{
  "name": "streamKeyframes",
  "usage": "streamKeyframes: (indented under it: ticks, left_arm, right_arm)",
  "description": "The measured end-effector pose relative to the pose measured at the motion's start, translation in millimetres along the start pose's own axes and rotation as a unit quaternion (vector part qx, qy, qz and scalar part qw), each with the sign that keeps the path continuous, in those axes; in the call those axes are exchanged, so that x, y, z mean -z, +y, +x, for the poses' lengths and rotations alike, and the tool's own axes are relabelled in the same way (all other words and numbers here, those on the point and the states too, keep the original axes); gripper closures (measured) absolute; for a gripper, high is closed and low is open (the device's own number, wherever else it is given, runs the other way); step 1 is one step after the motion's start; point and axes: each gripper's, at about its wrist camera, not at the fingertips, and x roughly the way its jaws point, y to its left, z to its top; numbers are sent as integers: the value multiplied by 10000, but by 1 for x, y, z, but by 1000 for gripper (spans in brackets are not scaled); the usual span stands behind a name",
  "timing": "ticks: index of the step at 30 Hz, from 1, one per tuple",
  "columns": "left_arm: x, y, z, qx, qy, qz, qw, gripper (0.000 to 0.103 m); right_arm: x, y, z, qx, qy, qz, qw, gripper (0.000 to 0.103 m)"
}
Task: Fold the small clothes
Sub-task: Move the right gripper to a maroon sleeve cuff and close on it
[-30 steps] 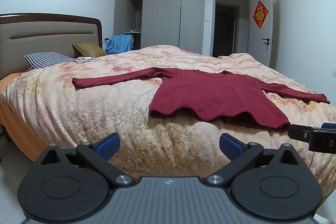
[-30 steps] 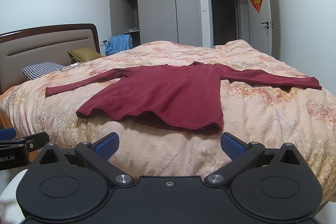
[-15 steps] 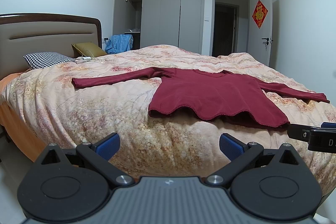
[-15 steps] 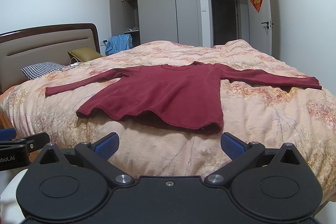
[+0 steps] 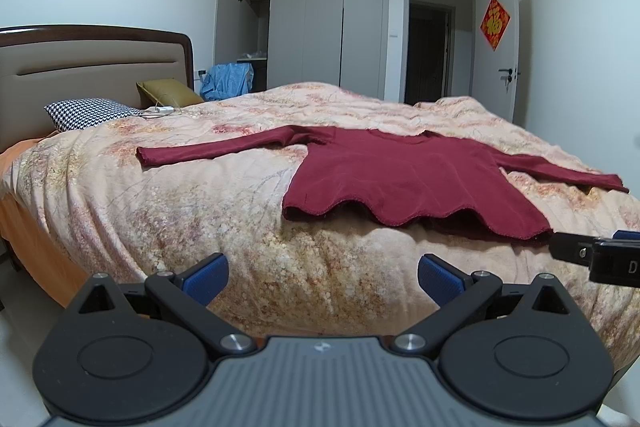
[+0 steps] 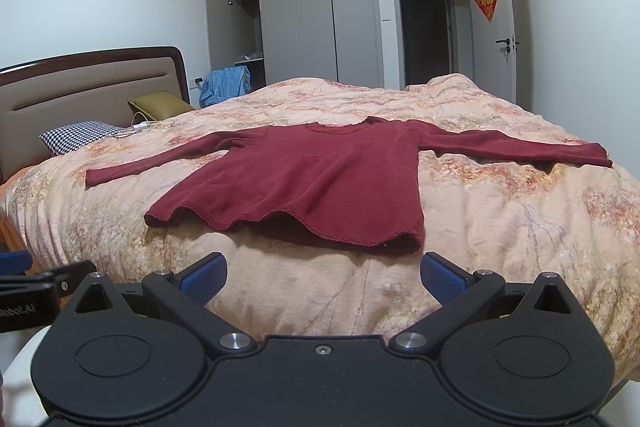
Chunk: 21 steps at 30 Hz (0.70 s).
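Dark red knit, a long-sleeved top (image 5: 404, 179) lies spread flat on the flowered bedcover (image 5: 224, 219), front down or up I cannot tell, with its neckline at the far side and its wavy hem (image 6: 296, 223) nearest the edge of the bed. Both sleeves are stretched straight out, one to the left (image 5: 212, 149) and one to the right (image 6: 516, 149), so the whole shape is laid open like a T. That layout reads as a starting position for folding: every edge is reachable and nothing is doubled over yet.

The left gripper (image 5: 322, 277) hangs just off the near edge of the bed, its blue pads wide apart with nothing between them. The right gripper (image 6: 322, 273) is held the same way, released and empty, and sits beside the left one; each shows at the edge of the other's view. Both point along the bed toward the hem, which suggests the hem corners or the sleeves are the first things to be taken.

Far to the left, by the padded headboard (image 5: 80, 83), lie a checked pillow (image 5: 90, 109) and an olive cushion (image 5: 168, 93), well apart from the top. The soft cover under the hem is rumpled, so a pinch there may catch bedding along with the knit.
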Motion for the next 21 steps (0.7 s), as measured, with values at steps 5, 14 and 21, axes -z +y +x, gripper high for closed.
streamKeyframes:
  ticks: [5, 14, 21]
  left_arm:
    - [-2, -10, 11, -227, 395, 97, 9989, 0]
    - [-24, -28, 22, -14, 638, 423, 9971, 0]
    - [-47, -39, 50, -20, 741, 589, 9955, 0]
  right_arm:
    - [-4, -16, 2, -59, 11, 400, 9992, 0]
    - [-19, -58, 13, 422, -158, 710, 9965, 0]
    - [-33, -99, 37, 771, -390, 889, 9923, 0]
